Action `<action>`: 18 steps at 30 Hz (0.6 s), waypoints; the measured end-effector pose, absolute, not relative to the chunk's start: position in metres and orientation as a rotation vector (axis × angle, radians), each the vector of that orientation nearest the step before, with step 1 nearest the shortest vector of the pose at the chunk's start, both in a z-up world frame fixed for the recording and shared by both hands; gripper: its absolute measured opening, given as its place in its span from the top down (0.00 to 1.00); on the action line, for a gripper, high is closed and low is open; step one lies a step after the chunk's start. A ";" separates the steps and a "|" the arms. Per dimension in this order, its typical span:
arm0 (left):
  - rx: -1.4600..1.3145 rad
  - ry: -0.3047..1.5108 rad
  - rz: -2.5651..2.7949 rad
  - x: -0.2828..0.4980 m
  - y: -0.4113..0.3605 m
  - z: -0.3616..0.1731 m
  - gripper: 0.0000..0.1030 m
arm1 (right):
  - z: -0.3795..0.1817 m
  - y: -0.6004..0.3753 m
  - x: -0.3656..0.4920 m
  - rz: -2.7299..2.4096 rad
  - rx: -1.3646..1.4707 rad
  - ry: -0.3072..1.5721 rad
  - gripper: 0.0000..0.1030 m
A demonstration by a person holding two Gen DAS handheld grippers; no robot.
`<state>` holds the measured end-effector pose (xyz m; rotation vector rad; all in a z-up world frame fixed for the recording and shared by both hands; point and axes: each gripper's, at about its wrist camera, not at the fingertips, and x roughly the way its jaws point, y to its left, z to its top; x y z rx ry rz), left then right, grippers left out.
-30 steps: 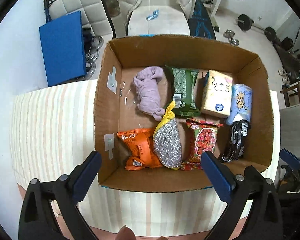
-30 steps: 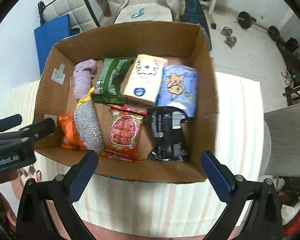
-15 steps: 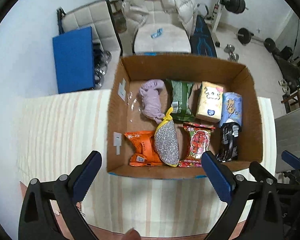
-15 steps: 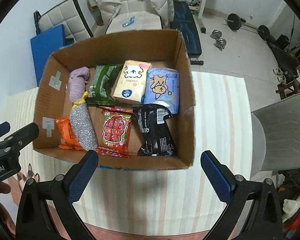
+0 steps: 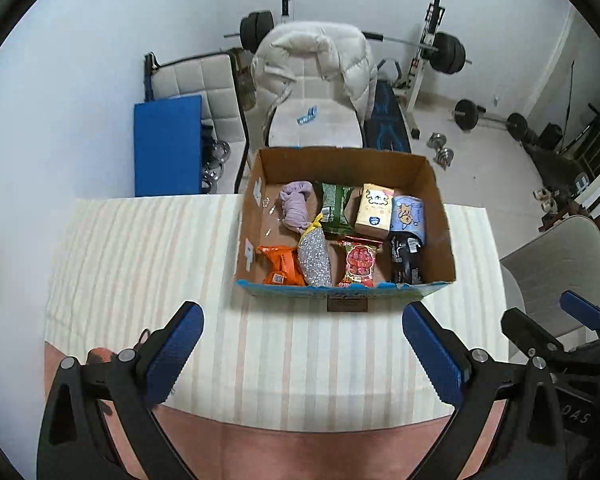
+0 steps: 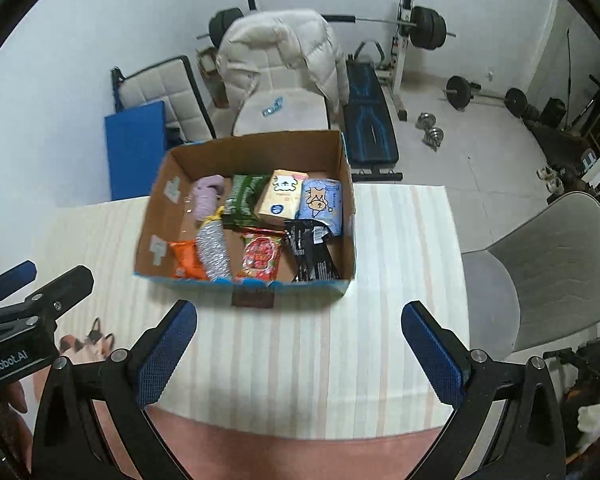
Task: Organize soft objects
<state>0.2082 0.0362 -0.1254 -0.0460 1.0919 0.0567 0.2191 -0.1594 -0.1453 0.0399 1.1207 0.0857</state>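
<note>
An open cardboard box stands on the striped table. It holds a purple cloth, a silver mesh pouch, an orange packet, a green packet, a red packet, a yellow tissue pack, a blue tissue pack and a black packet. My left gripper and my right gripper are both open and empty, held back above the table's near edge.
The striped table reaches left and right of the box. Behind it stand a chair with a white jacket, a blue pad and weight gear. A grey chair stands at the right.
Both grippers have pulled back and up from the box. The box now looks smaller and farther, and more of the table and room shows. Both stay open.
</note>
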 end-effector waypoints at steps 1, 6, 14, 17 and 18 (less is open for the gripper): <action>-0.041 1.084 0.066 0.203 0.035 -0.122 0.01 | -0.139 -0.160 0.212 0.088 0.040 1.110 0.00; -0.029 1.054 0.061 0.171 0.033 -0.101 0.01 | -0.107 -0.162 0.175 0.091 0.031 1.053 0.00; -0.041 1.027 0.026 0.131 0.028 -0.068 0.01 | -0.061 -0.168 0.125 0.109 0.034 0.997 0.00; -0.042 1.016 0.008 0.118 0.025 -0.056 0.01 | -0.044 -0.168 0.106 0.114 0.026 0.972 0.00; -0.040 1.008 0.006 0.113 0.023 -0.053 0.01 | -0.041 -0.167 0.102 0.119 0.026 0.969 0.00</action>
